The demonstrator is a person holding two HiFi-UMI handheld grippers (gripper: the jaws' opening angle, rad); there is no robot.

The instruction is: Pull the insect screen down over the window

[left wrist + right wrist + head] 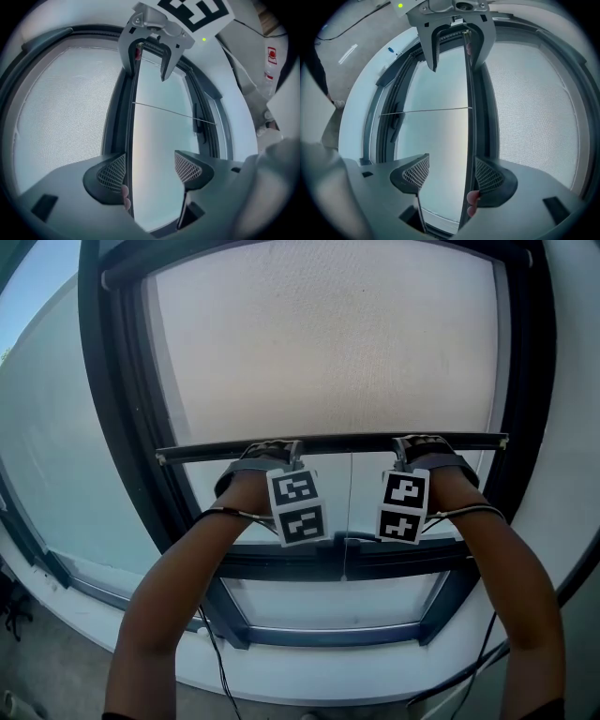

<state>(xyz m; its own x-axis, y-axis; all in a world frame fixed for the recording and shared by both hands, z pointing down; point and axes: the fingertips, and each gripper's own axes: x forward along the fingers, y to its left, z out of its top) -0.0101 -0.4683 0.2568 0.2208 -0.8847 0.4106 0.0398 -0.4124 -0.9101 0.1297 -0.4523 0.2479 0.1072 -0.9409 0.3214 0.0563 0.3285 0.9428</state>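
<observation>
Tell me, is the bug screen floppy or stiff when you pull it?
The insect screen looks like thin, see-through mesh, so probably light and floppy alone. Its pull bar runs straight across, so likely stiff. With the left hand-held gripper and right hand-held gripper spaced along it, it should come down evenly.

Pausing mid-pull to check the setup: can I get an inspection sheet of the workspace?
surface: no table; white sill below the window.
job's things: insect screen partly down; its bottom bar sits above the lower frame.
clutter: nothing seen.
grippers: left gripper and right gripper both open, the bar between the jaws and against one pad of each.
cables: one cable hangs down at left; another cable loops at right.
surroundings: grey floor at lower left.
</observation>
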